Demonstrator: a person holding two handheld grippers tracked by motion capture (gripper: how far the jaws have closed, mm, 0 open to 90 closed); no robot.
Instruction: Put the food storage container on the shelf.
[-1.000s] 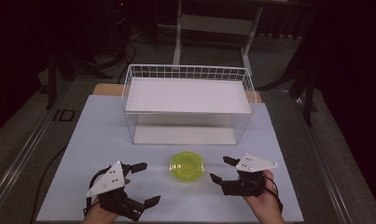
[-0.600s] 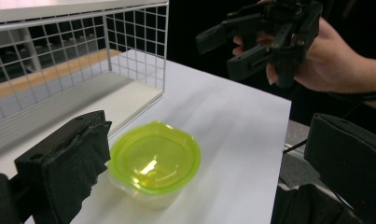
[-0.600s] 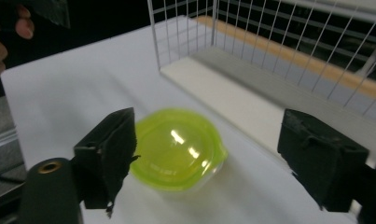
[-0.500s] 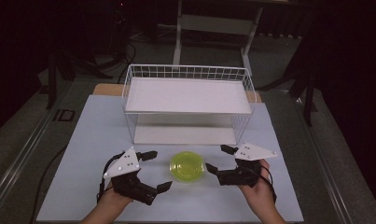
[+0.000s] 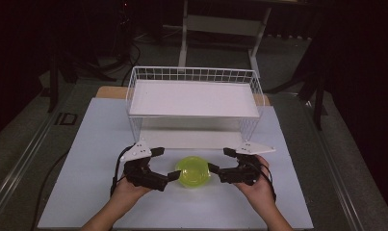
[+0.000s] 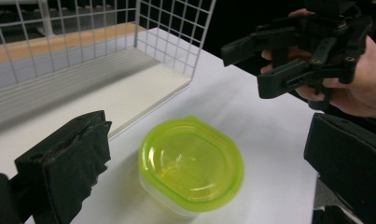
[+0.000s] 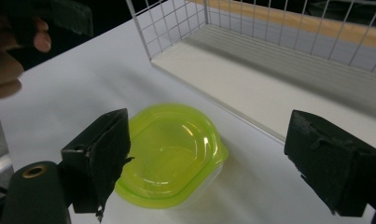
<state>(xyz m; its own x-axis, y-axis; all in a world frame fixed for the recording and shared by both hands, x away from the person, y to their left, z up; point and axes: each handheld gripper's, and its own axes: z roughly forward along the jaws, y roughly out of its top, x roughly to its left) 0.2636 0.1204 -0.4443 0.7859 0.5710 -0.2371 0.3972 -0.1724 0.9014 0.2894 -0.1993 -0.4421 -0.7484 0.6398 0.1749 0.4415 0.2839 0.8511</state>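
Two hand-held grippers are brought in on a small clear container with a yellow-green lid (image 5: 193,171), which is seen resting on the white table (image 5: 95,144) near its front edge, between the two tools. At the near left, the left gripper (image 5: 164,164) is held with its jaws spread wide; in the left gripper view the lidded container (image 6: 191,164) is framed in the gap between the two black padded jaws, and neither pad is seen touching it. At the near right, the right gripper (image 5: 222,160) is likewise presented wide open, its jaws having just been opening, and nothing is gripped by it; in the right gripper view the container (image 7: 169,153) is seen low between the pads, with the nearer pad overlapping the lid's edge in the picture, though whether contact is made cannot be told. From above, the lower jaw tip of each gripper is seen just beside the lid, one on either side, while the upper jaws are kept farther off toward the back. The opposite gripper (image 6: 297,51), held in a hand, is caught beyond the container in the left gripper view. Behind the container, a white wire shelf rack (image 5: 194,98) is stood across the middle of the table, its flat white base board (image 5: 191,137) lying just past the lid and its upper shelf raised above it. Farther back, the dark floor and the legs of a pale metal stand (image 5: 220,24) are made out in shadow.
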